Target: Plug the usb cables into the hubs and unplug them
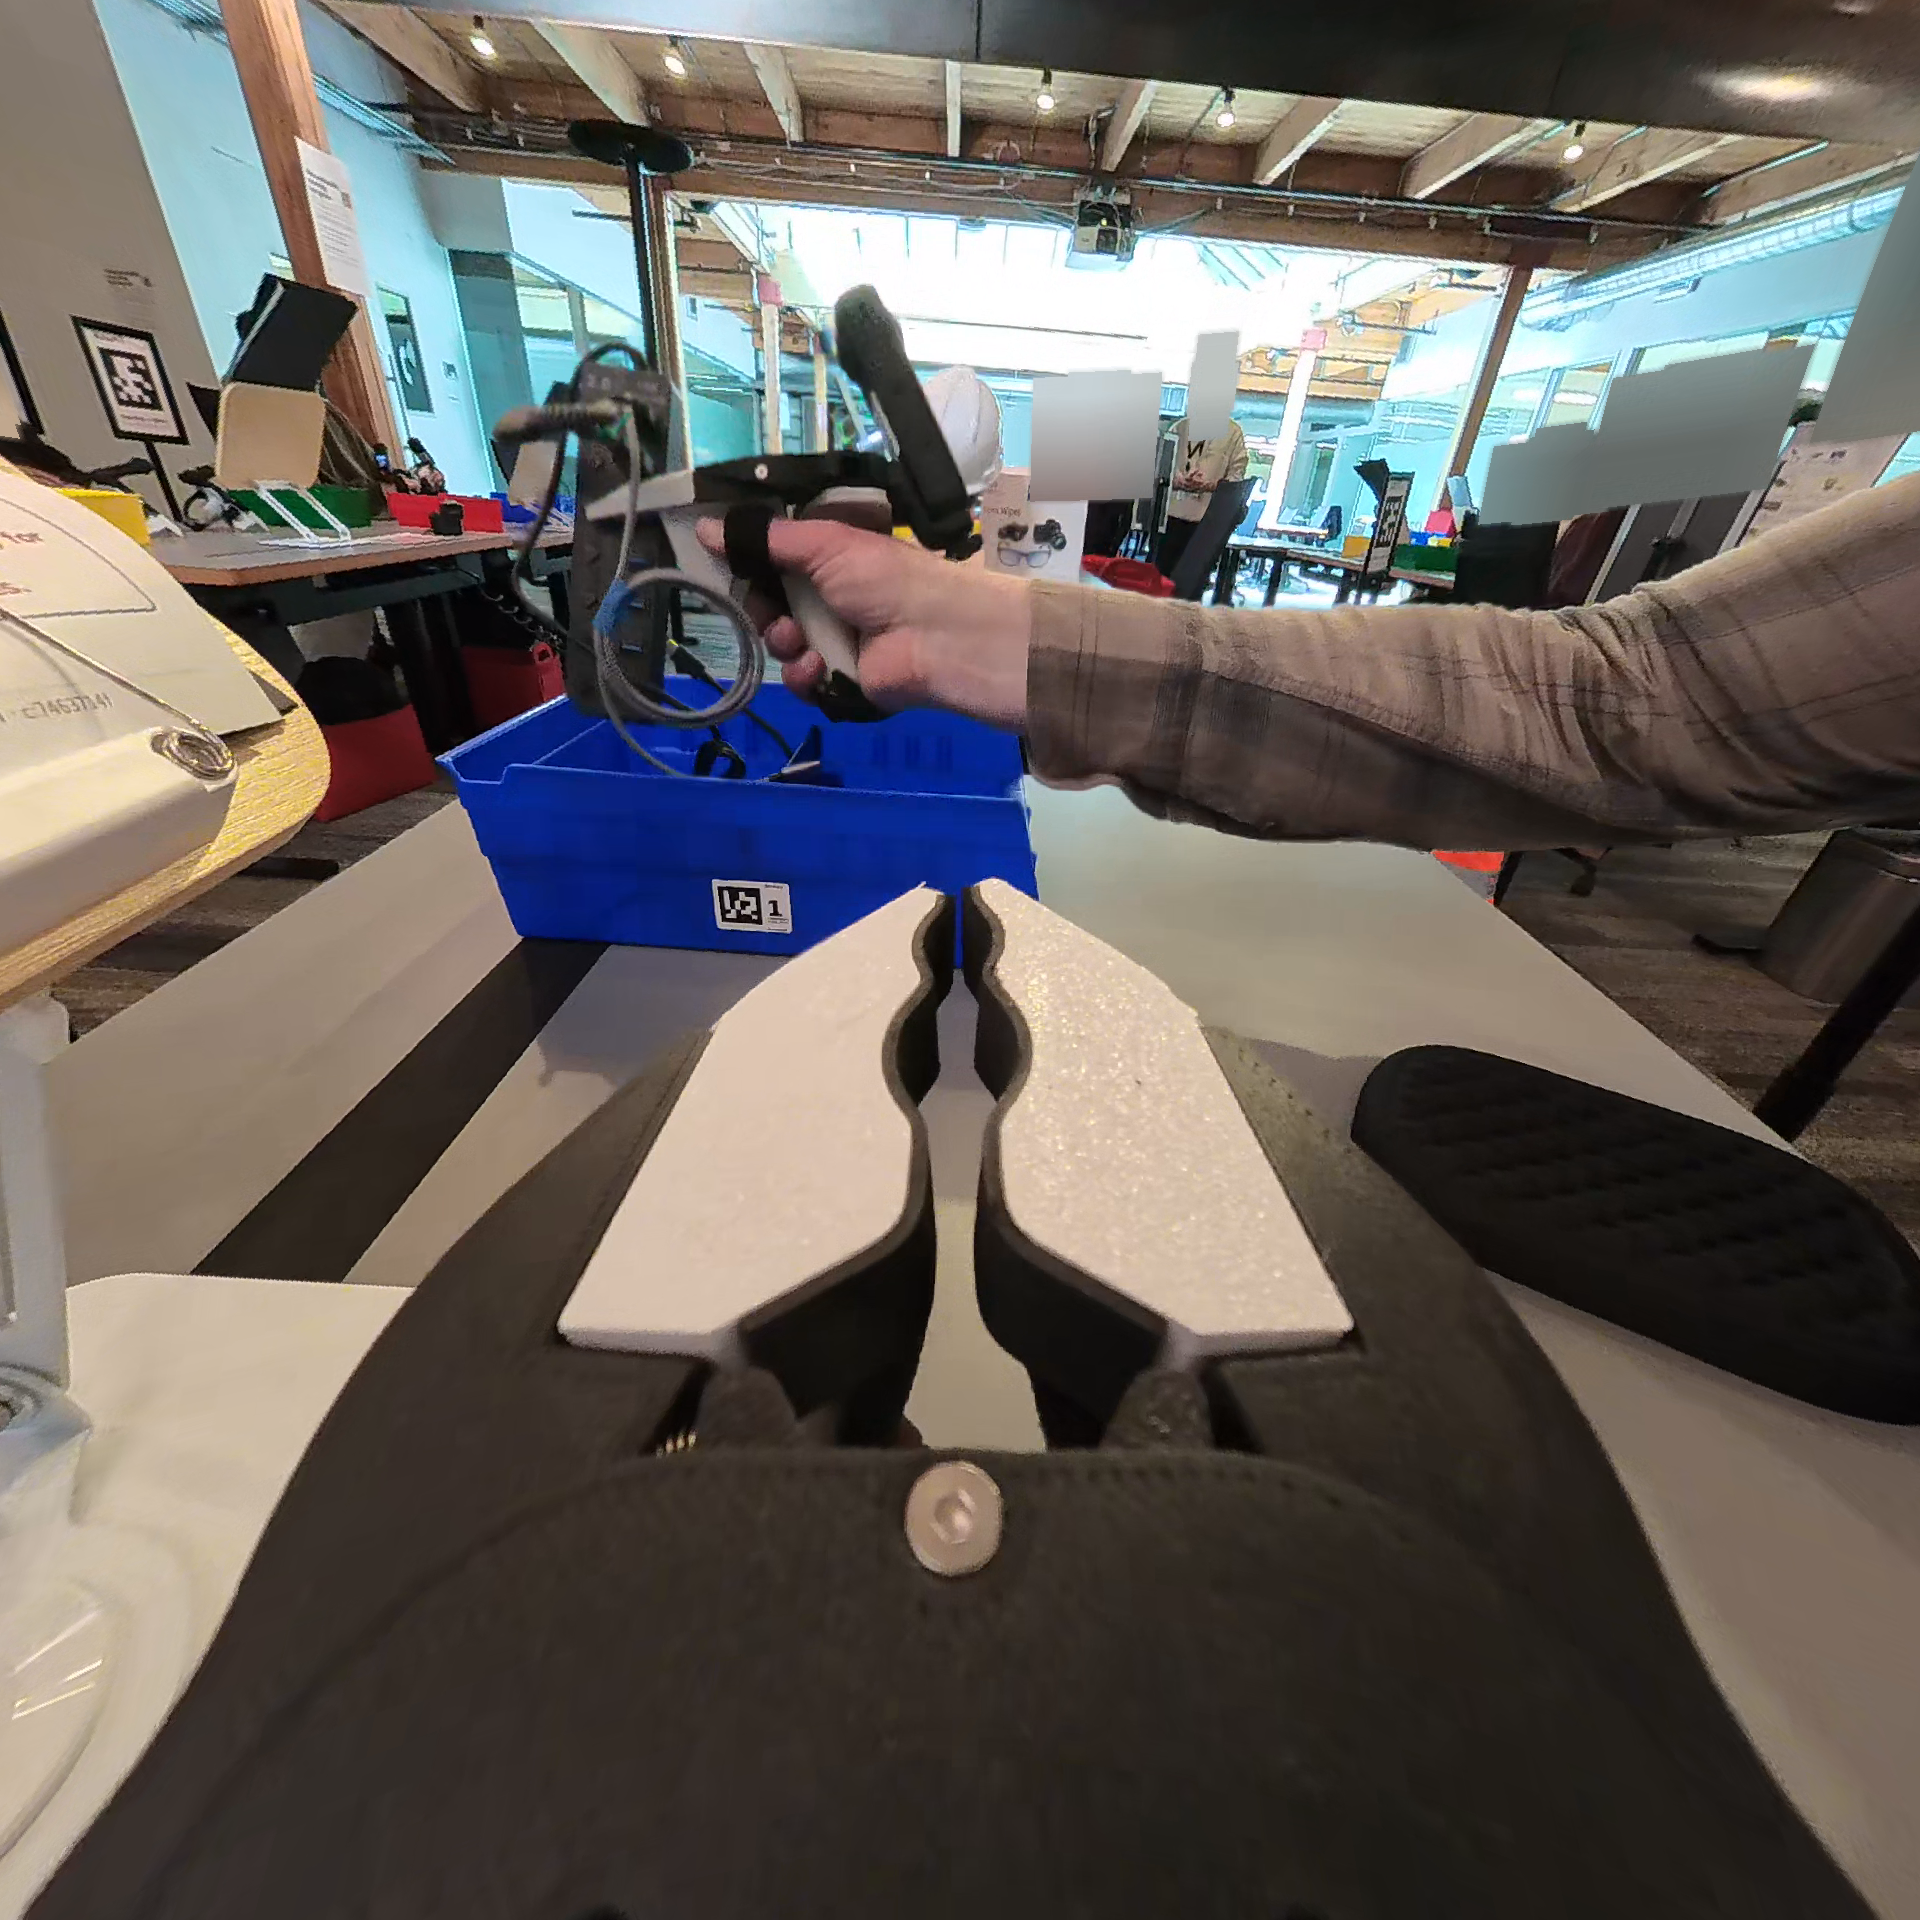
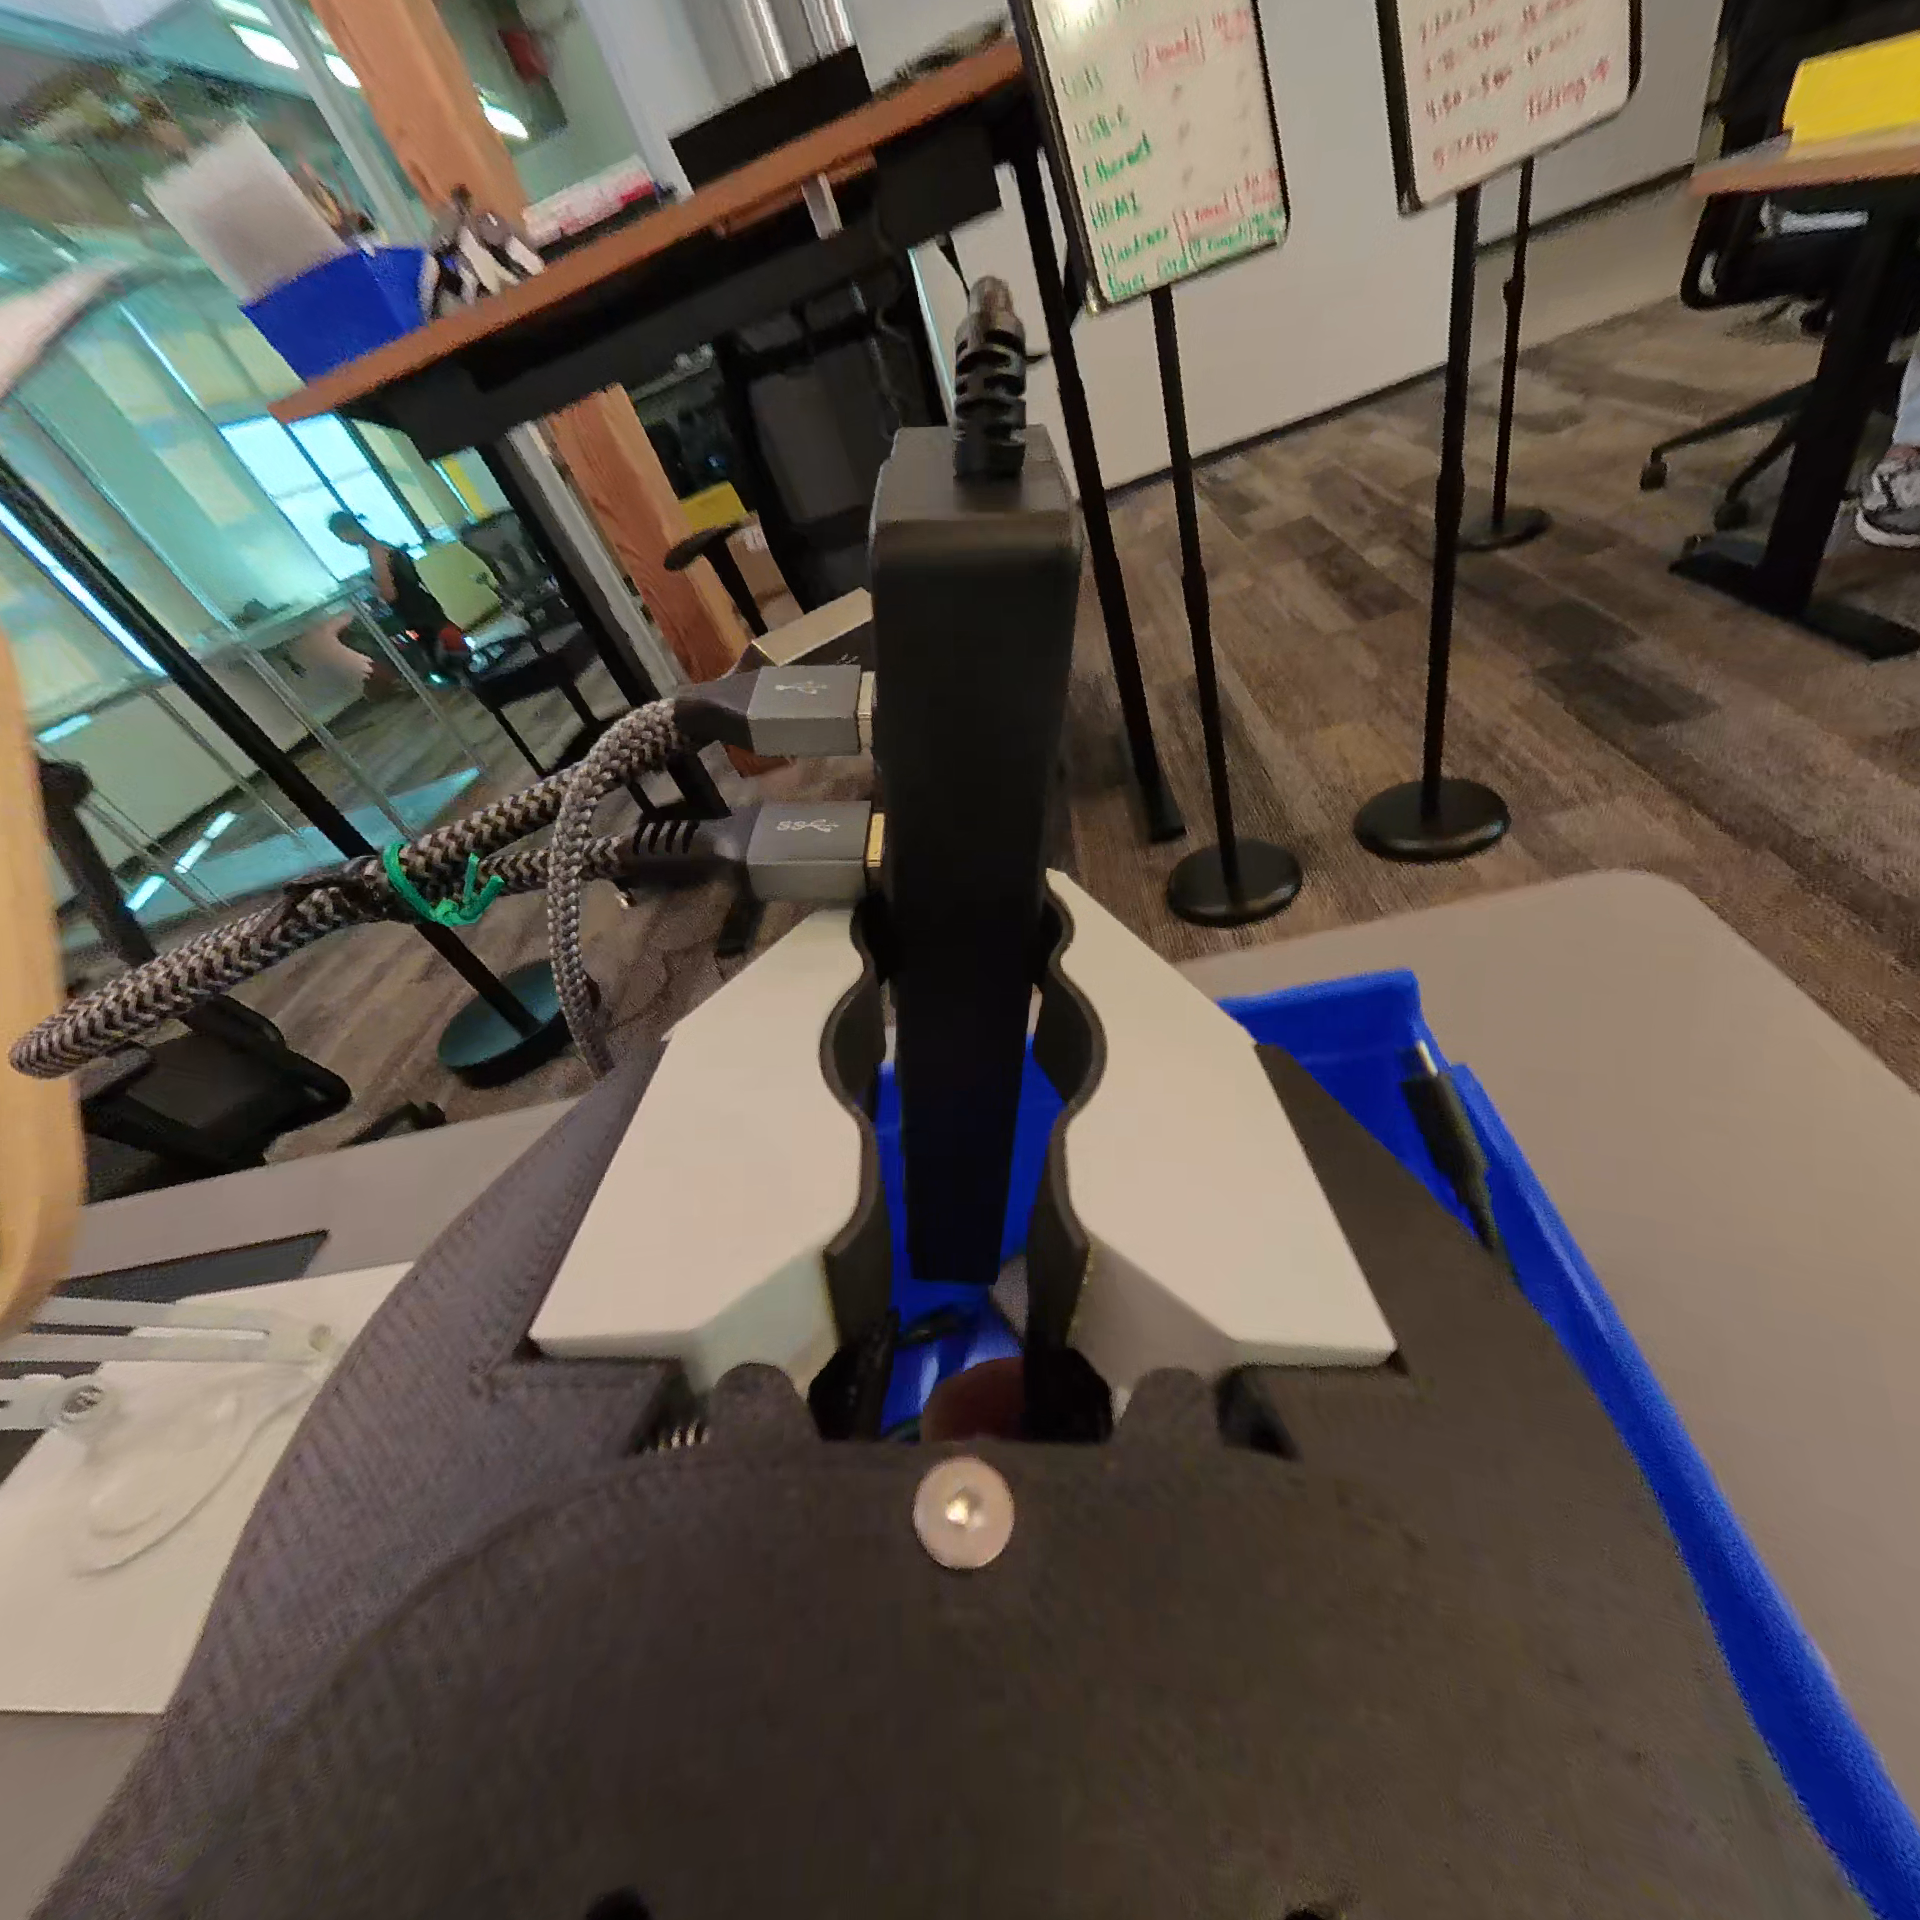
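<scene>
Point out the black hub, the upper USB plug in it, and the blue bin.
black hub (image 2: 971, 665): right wrist view, side face.
upper USB plug (image 2: 810, 710): right wrist view, grey shell.
blue bin (image 1: 644, 831): left wrist view, front wall.

Both views are bright, lit by daylight from the far windows and small ceiling spotlights. The windows are blown out to white. Strong wide-angle distortion bends the beams and the worktop edges toward the corners. In the left wrist view the held hub is motion-blurred; in the right wrist view the left margin smears, and the whiteboards are soft
</scene>
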A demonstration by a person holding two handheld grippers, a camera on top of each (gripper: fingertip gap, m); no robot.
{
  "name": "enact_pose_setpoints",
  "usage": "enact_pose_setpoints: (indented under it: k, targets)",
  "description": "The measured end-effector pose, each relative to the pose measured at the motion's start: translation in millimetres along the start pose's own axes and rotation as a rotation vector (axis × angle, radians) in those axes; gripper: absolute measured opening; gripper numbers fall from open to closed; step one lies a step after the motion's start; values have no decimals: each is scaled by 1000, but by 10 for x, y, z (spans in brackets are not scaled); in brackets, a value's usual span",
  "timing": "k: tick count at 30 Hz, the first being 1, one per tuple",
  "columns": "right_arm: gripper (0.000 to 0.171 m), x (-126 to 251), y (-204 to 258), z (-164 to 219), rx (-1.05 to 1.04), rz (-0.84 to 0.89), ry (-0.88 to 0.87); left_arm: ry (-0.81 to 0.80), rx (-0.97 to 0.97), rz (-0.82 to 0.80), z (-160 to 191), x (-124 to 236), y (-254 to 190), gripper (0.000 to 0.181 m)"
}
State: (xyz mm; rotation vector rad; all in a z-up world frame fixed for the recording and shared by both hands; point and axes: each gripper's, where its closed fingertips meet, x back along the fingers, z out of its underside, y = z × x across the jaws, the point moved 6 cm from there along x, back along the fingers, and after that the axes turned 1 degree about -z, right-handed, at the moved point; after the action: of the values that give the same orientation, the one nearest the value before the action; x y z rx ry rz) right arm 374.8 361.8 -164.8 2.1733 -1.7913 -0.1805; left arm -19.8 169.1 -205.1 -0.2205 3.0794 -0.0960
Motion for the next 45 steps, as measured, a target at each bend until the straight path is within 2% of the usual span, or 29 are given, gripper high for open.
enact_pose_setpoints:
  k: [9, 18, 19, 21, 23, 28, 30, 34, 37, 39, 40, 41, 43, 44, 45]
  targets:
    - [24, -96, -140, 536, 66, 63, 316, 30, -9, -5, 41, -20, 6, 1]
    - [24, -20, -144, 554, 135, 27, 492, 34, -24, -20, 28, -10, 13, 2]
    - [26, 4, -153, 557, 131, 18, 517, 32, -21, -16, 27, -6, 13, 2]
    - [45, 70, -204, 573, 150, 26, 564, 32, -18, -13, 26, 2, 14, 3]
    - [48, 154, -220, 585, 193, 23, 598, 31, -17, -7, 24, 6, 12, 3]
    - [60, 386, -152, 435, 274, 2, 587, 36, -18, 4, 29, -5, -3, 6]
    - [63, 471, -36, 300, 379, 9, 537, 41, -21, 4, 33, -14, -9, 6]
    - [76, 377, 393, 226, 490, -93, 524, 45, -13, 13, 56, -43, -21, 6]
    - [78, 229, 527, 145, 591, -38, 510, 68, -26, 17, 81, -65, -41, 6]
    - [76, 144, 615, 66, 595, -31, 476, 75, -33, 21, 82, -66, -50, 7]
    - [66, 95, 665, 46, 606, -32, 461, 72, -32, 22, 80, -63, -47, 7]
    - [48, 40, 699, 53, 638, -23, 460, 69, -28, 22, 81, -60, -40, 7]
    - [39, -73, 658, 141, 716, 33, 530, 69, -22, 23, 94, -51, -29, 7]
    - [28, -111, 638, 189, 720, 35, 564, 71, -22, 21, 98, -46, -26, 7]
    - [26, -131, 627, 197, 706, 27, 566, 74, -26, 19, 97, -40, -24, 7]
